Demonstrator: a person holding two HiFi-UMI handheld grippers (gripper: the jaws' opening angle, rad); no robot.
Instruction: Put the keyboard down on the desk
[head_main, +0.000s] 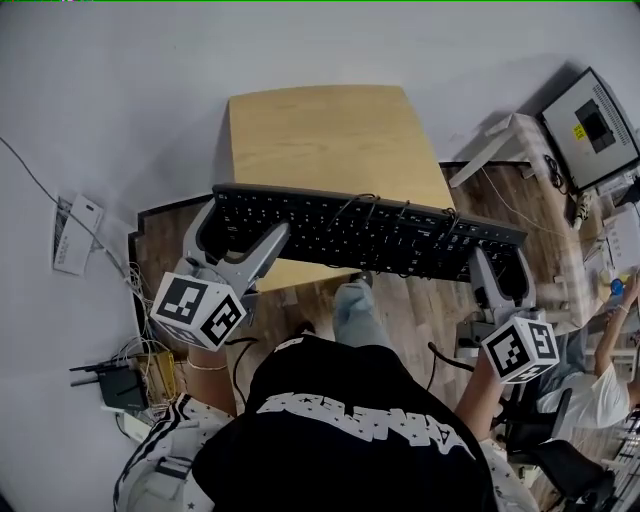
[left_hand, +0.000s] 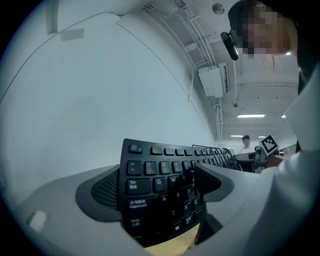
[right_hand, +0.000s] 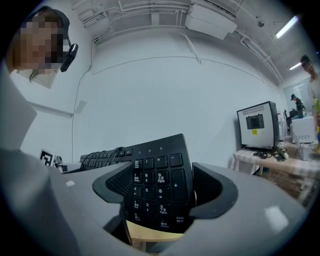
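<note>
Black keyboard (head_main: 370, 232) is hanging, keys up, over the 6 o'clock edge of the wooden desk (head_main: 330, 135); contact with it unclear. Left gripper (head_main: 243, 228) is clamping the 9 o'clock end, right gripper (head_main: 500, 262) the 3 o'clock numpad end, jaws narrowed onto the board. Likely light, stiff, slick plastic: gripping both ends is suiting it.

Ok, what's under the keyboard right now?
The wooden desk: its near edge runs beneath the keyboard, whose ends are clamped in the left claw and right claw. The strip of desk directly below is covered, so contact cannot be judged.
</note>
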